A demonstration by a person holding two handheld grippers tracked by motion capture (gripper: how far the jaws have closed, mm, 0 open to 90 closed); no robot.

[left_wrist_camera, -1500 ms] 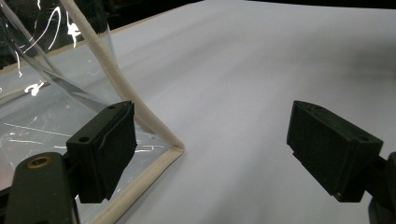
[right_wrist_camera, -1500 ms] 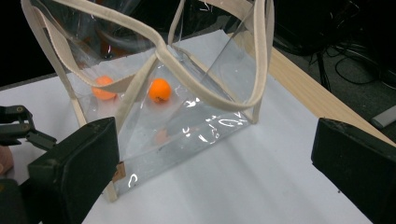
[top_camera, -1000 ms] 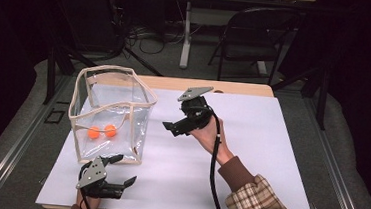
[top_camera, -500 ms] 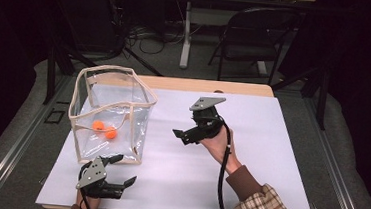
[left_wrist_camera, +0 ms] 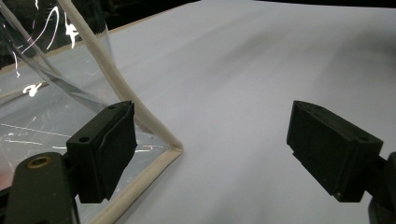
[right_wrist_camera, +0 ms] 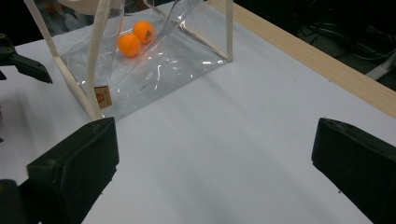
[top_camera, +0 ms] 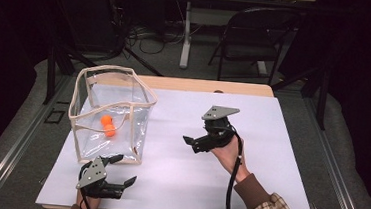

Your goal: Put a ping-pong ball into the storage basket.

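— Since the frame a second back, what has changed?

— Mostly the right gripper [top_camera: 191, 144]. It was up close to the clear plastic bag [top_camera: 110, 113], near the bag's top rim; it has drawn back toward the person and a little to the right, and is held above the middle of the white table [top_camera: 272, 121]. The left gripper [top_camera: 123, 170] has kept its place at the near edge, by the bag's front corner. The two orange balls [top_camera: 107, 126] have shifted slightly inside the bag.

— Where do the balls lie relative to the grippers?

— They sit touching each other on the bag's floor, toward its left side. In the right gripper view the balls [right_wrist_camera: 135, 38] are far ahead and to the left of the jaws, behind the bag's [right_wrist_camera: 154, 60] clear wall, with a stretch of bare table between. From the left gripper, they are beyond the bag's front wall; that gripper's one jaw sits just beside the bag's cream-trimmed bottom corner [left_wrist_camera: 170, 151], and I cannot tell whether it touches.

— And the jaws?

— Both grippers are spread wide with nothing between the pads. The left gripper's [left_wrist_camera: 212, 149] jaws frame bare table and the bag corner; the right gripper's [right_wrist_camera: 212, 172] jaws frame bare table.
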